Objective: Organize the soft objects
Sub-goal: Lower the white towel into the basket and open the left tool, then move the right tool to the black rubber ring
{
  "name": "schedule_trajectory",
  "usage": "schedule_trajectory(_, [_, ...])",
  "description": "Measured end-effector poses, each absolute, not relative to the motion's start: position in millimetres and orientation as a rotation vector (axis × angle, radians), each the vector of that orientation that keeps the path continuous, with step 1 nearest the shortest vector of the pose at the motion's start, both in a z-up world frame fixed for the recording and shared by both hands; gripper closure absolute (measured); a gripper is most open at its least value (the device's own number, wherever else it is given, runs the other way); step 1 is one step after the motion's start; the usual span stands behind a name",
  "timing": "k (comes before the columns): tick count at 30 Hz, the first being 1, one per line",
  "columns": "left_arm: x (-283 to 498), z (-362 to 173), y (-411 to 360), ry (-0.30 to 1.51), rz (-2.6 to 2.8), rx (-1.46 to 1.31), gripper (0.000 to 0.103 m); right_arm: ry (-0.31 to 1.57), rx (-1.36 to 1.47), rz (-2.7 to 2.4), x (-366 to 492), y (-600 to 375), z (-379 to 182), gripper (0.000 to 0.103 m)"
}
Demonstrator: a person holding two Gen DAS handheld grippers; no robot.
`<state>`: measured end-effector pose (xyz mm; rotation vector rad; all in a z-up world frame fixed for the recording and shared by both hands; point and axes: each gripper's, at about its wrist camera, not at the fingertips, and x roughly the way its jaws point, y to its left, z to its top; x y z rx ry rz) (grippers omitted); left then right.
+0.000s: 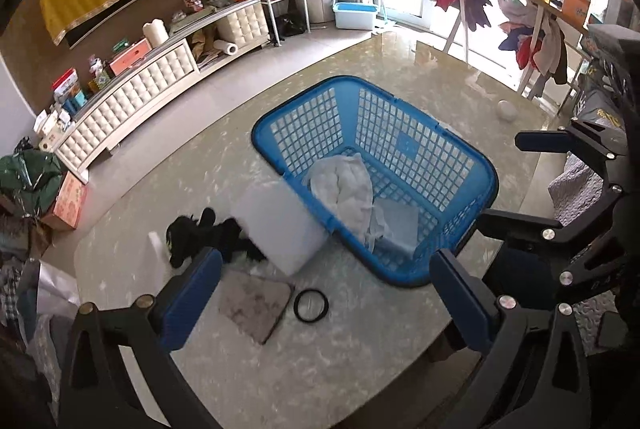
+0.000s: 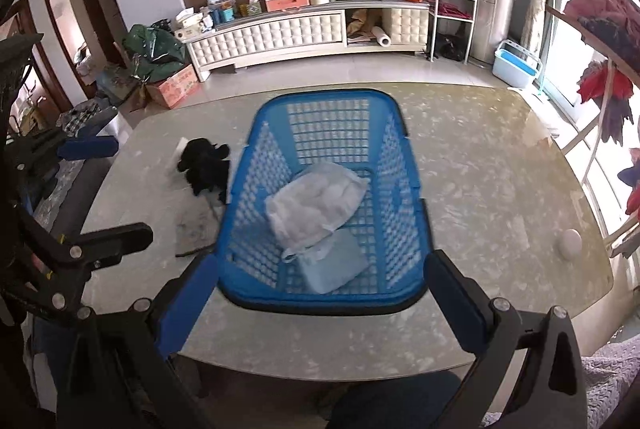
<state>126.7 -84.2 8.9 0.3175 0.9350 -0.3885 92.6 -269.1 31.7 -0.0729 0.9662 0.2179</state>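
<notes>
Perforated plastic basket, soft white cloth, glossy marbled table

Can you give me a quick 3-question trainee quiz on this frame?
1. True or false: the blue basket already holds a white cloth bundle.
2. Which lies on the table outside the basket? A) black soft item B) red towel C) green pillow
3. Fill in: both the left tool and the right tool are ____ and hold nothing.

Key: 1 true; 2 A; 3 open.
</notes>
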Motion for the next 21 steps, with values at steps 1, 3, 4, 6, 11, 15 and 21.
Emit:
schedule_trajectory(1, [124,9,-81,0.935,-0.387,0.313,0.000,0.967,-0.081,0.217,92,-265,31,0.000])
schedule_trajectory(3, [118,8,-71,0.936,-0.385,0.295,0.000,0.968,-0.089,0.223,90,-254,30,0.000])
schedule_trajectory(4, [115,7,-66,0.936,-0.381,0.289,0.000,0.968,-0.092,0.233,88,-248,29,0.000])
schedule_trajectory(6, [110,6,-55,0.938,-0.373,0.273,0.000,0.961,-0.109,0.250,86,-237,29,0.000])
schedule_trajectory(11, [96,1,-30,0.938,-0.363,0.238,0.000,0.976,-0.121,0.269,85,-214,22,0.000])
schedule_trajectory(15, [89,0,-9,0.934,-0.360,0.184,0.000,0.974,-0.089,0.305,83,-205,19,0.000])
schedule_trajectory(21, [81,-7,20,0.936,-0.324,0.135,0.000,0.996,-0.091,0.342,86,-180,8,0.000])
